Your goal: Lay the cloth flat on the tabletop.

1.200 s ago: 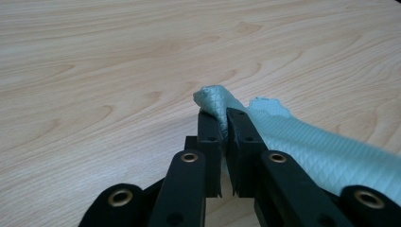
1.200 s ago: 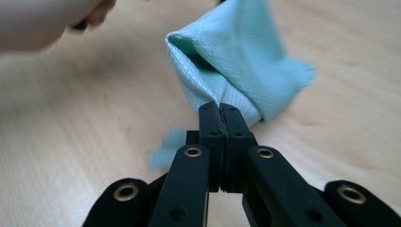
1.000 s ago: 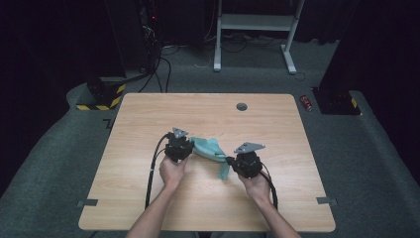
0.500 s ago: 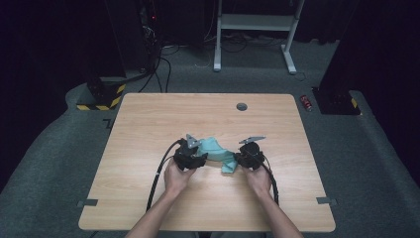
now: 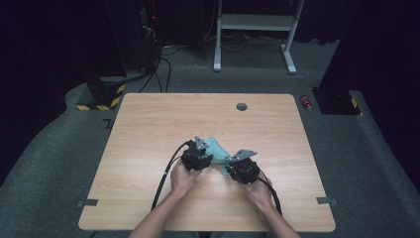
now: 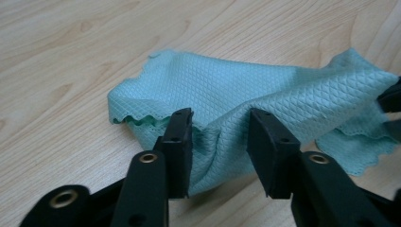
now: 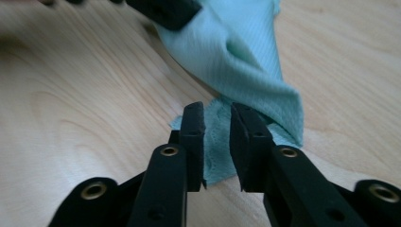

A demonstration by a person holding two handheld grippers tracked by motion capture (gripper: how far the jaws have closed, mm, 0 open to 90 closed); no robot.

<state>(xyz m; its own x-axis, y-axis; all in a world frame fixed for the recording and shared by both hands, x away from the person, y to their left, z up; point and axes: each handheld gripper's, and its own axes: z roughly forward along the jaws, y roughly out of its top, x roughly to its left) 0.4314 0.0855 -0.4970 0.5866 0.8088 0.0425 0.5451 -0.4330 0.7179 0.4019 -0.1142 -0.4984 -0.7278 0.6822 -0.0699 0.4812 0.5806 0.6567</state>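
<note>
Teal cloth [image 5: 216, 150] crumpled near table [image 5: 148, 129] centre, between both grippers; left gripper [image 6: 220, 135] jaws just closing, medium gap, cloth fold bulging between pads, grip uncertain; right gripper [image 7: 217, 127] jaws just opening, narrow gap, cloth edge between, pads apparently clear; bare wood all round; table edges well apart from cloth.

- I see a light wood bench [image 5: 148, 148] with rounded corners, set on grey carpet [image 5: 381, 163].
- A small dark round grommet [image 5: 241, 106] sits near the bench's far edge.
- A small red thing [image 5: 308, 102] lies on the carpet just off the far right corner.
- A black block with yellow-and-black hazard stripes [image 5: 101, 96] stands off the far left corner.
- Behind, I make out a white frame [image 5: 255, 22] and dark cables [image 5: 163, 69] on the floor.
</note>
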